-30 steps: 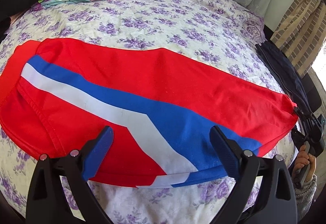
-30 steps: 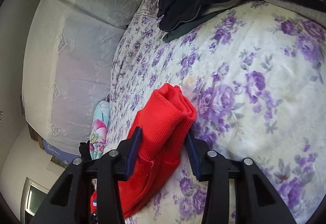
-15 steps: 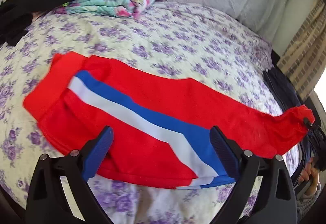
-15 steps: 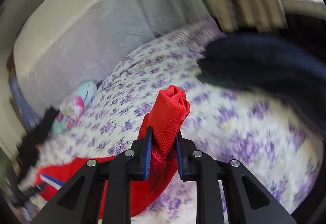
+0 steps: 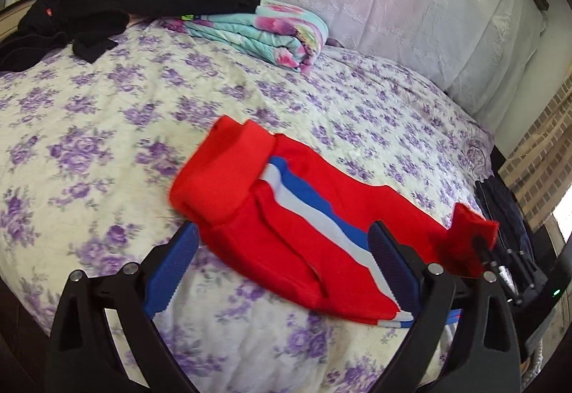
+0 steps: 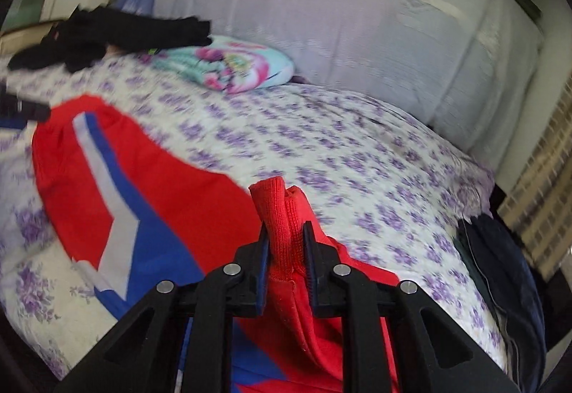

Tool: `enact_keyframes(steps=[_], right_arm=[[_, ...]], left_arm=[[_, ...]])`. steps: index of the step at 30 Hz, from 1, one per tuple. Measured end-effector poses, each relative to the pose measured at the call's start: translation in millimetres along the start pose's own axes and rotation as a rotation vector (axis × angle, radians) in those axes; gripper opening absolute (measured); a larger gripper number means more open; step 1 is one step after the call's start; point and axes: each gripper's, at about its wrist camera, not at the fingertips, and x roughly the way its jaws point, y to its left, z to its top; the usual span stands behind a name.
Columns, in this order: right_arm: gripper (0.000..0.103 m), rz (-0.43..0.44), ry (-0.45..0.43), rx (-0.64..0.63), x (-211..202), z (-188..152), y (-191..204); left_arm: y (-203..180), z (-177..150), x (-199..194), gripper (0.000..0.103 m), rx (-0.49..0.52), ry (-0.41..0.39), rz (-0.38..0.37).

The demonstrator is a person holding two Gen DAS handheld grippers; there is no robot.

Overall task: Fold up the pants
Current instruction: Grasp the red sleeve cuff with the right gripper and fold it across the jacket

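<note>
**Pants dragged across the bed, cuff lifted**

Since a second ago our right gripper (image 6: 285, 250) has carried the red cuff up off the sheet and swung toward the head of the bed, and the pants (image 5: 293, 235) have bunched shorter, their waistband now humped in a fold.

We see the bed (image 5: 107, 114) under its purple-flowered sheet, with a pale lace-covered headboard (image 5: 375, 0) behind. At the far side lie black clothes (image 5: 107, 3) partly over a folded flowered blanket (image 5: 271, 32); dark clothes (image 6: 500, 268) hang at the right edge.

The pants lie slantwise near the front edge of the bed, the white and blue stripe running along them. Our left gripper (image 5: 282, 271) hovers over the waist end with its jaws spread wide, the red cloth showing between them, and we cannot tell whether either finger touches it. Our right gripper's jaws are pinched close on the ribbed cuff (image 6: 277, 207), which stands up between the fingers above the leg.
</note>
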Motion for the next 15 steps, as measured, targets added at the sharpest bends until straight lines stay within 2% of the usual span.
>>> enact_keyframes(steps=[4,6,8,9,10,13,15], right_arm=[[0.017,-0.019,0.000,-0.103,3,-4,29],[0.019,-0.028,0.032,-0.157,9,-5,38],[0.029,-0.019,0.070,-0.231,17,-10,52],[0.040,-0.011,0.072,-0.249,17,-12,56],[0.047,0.011,0.069,-0.271,14,-14,60],[0.047,0.079,0.034,-0.283,-4,-12,62],[0.047,0.160,0.007,-0.236,-21,-5,52]], left_arm=[[14,0,-4,0.094,-0.028,-0.010,0.009],[19,1,-3,0.094,-0.045,-0.008,0.005],[22,0,1,0.094,-0.057,0.000,-0.001],[23,0,2,0.094,-0.057,0.004,-0.001],[24,-1,3,0.094,-0.055,0.007,0.002],[23,-1,4,0.094,-0.052,0.010,0.009],[24,-2,4,0.094,-0.056,0.010,0.013]])
